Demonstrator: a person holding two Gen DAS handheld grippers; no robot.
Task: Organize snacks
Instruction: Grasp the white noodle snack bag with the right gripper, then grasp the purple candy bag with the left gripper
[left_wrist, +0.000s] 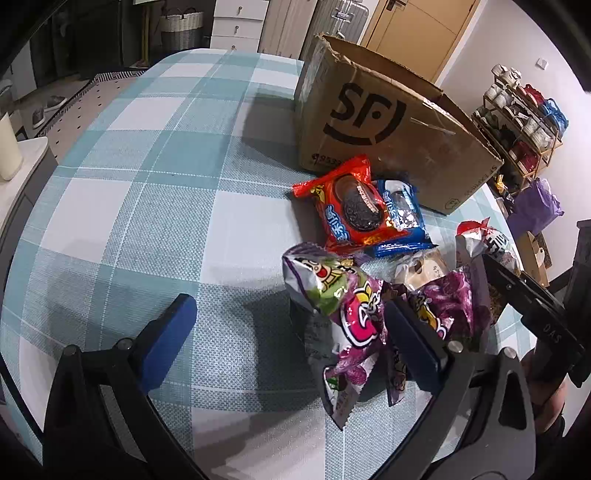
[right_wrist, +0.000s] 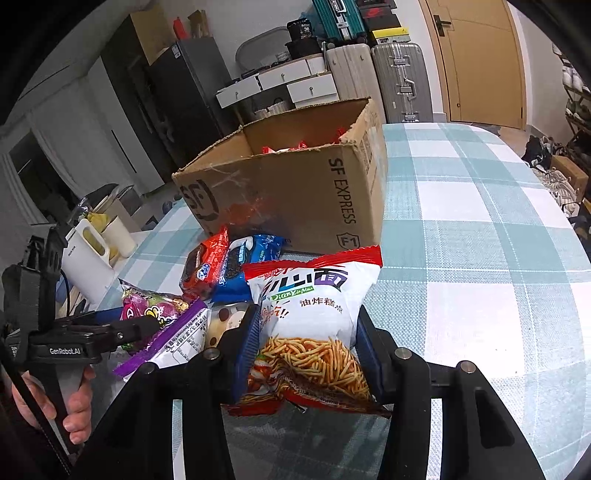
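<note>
right gripper (right_wrist: 306, 354) angled down, gripping noodle bag (right_wrist: 314, 314)

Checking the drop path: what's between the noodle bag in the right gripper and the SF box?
In the right wrist view, only bare checked tablecloth separates the noodle bag from the box; the cookie packs sit left.

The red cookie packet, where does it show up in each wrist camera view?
Left wrist view: red cookie packet right of centre, overlapping the blue cookie packet.
Right wrist view: left of centre, tilted beside the blue one.
Shared landmark: the cardboard box just behind both.
</note>
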